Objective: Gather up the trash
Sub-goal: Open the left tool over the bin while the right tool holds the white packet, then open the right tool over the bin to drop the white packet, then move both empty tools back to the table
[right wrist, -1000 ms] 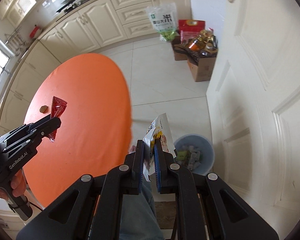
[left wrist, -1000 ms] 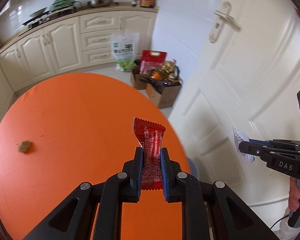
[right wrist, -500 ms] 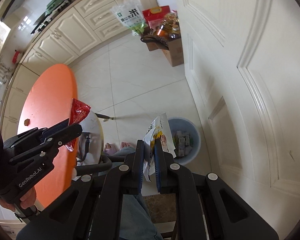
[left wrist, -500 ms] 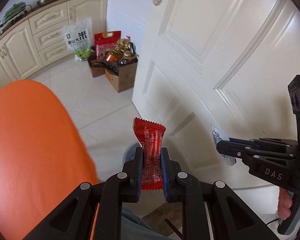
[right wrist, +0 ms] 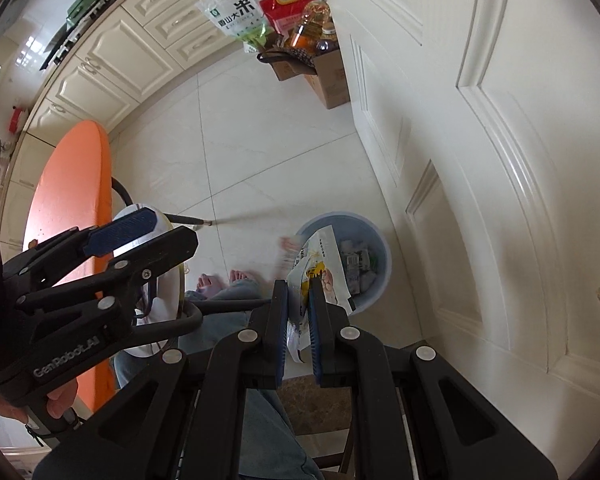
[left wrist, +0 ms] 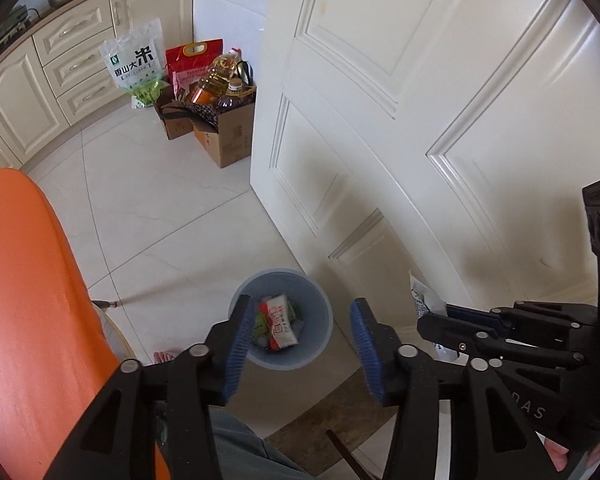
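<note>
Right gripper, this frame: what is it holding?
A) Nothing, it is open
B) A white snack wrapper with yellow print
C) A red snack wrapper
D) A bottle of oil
B. The right gripper is shut on a white wrapper with yellow print, held above the blue bin; the left gripper is the one that is open with nothing between its jaws.

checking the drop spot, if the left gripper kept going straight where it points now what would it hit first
Most likely the blue bin, which sits between the open fingers of the left gripper. Nothing shows in between, though depth is hard to judge.
</note>
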Demonstrator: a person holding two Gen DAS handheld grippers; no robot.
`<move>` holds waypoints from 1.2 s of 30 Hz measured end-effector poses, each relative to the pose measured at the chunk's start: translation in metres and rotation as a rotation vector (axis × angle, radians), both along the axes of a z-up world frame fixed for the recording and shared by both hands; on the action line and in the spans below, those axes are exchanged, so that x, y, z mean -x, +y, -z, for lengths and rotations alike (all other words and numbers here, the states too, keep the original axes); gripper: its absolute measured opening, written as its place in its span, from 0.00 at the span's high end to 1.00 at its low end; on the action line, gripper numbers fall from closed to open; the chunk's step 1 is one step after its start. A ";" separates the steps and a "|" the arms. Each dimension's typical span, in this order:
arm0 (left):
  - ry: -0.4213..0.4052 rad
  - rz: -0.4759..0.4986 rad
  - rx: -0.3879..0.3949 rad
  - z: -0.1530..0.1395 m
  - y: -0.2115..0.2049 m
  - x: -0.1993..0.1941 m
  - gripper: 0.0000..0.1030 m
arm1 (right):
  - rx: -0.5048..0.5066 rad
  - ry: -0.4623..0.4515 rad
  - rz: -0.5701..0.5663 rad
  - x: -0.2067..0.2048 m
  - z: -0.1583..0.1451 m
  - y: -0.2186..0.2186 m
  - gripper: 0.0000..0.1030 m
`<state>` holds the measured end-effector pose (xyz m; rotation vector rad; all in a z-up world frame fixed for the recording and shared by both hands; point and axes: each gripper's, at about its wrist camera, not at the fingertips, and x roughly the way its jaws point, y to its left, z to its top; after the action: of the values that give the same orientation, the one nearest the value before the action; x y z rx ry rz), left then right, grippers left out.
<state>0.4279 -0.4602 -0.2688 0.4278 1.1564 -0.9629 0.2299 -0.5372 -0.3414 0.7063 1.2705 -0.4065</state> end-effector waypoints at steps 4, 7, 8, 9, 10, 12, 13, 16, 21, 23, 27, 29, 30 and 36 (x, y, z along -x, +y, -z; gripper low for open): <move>-0.008 -0.027 -0.002 0.000 0.015 -0.003 0.51 | -0.015 0.002 -0.015 -0.009 0.006 0.004 0.88; -0.012 -0.055 -0.006 -0.001 0.028 -0.003 0.51 | -0.026 -0.001 -0.033 -0.012 0.003 0.008 0.87; -0.012 -0.065 -0.007 -0.001 0.030 -0.004 0.51 | -0.023 -0.003 -0.039 -0.013 0.001 0.010 0.86; -0.011 -0.069 -0.006 -0.003 0.036 -0.001 0.51 | -0.017 0.000 -0.044 -0.014 -0.001 0.012 0.85; -0.010 -0.073 -0.004 -0.004 0.039 -0.001 0.51 | -0.011 0.004 -0.046 -0.014 -0.002 0.013 0.77; -0.011 -0.076 -0.002 -0.007 0.044 0.002 0.51 | 0.005 -0.001 -0.035 -0.013 -0.006 0.013 0.57; -0.012 -0.077 -0.001 -0.008 0.046 0.004 0.51 | 0.017 -0.012 -0.029 -0.012 -0.009 0.013 0.47; -0.016 -0.082 -0.005 -0.010 0.053 0.008 0.51 | 0.046 -0.023 -0.022 -0.009 -0.020 0.015 0.46; -0.018 -0.095 0.012 -0.022 0.066 0.014 0.51 | 0.060 -0.026 -0.021 -0.006 -0.034 0.022 0.46; -0.021 -0.096 0.024 -0.028 0.074 0.016 0.51 | 0.066 -0.034 -0.022 -0.005 -0.041 0.027 0.45; -0.037 -0.109 0.048 -0.043 0.098 0.023 0.50 | 0.079 -0.054 -0.032 -0.009 -0.055 0.038 0.41; -0.042 -0.124 0.059 -0.050 0.113 0.025 0.50 | 0.096 -0.062 -0.050 -0.013 -0.063 0.048 0.33; -0.048 -0.134 0.066 -0.053 0.122 0.026 0.49 | 0.108 -0.066 -0.066 -0.015 -0.067 0.055 0.31; -0.084 -0.226 0.103 -0.073 0.185 0.027 0.44 | 0.189 -0.093 -0.199 -0.039 -0.092 0.108 0.19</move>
<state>0.4004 -0.2753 -0.1956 0.2468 1.0490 -0.7955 0.2689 -0.4294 -0.2499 0.4298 1.1840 -0.3214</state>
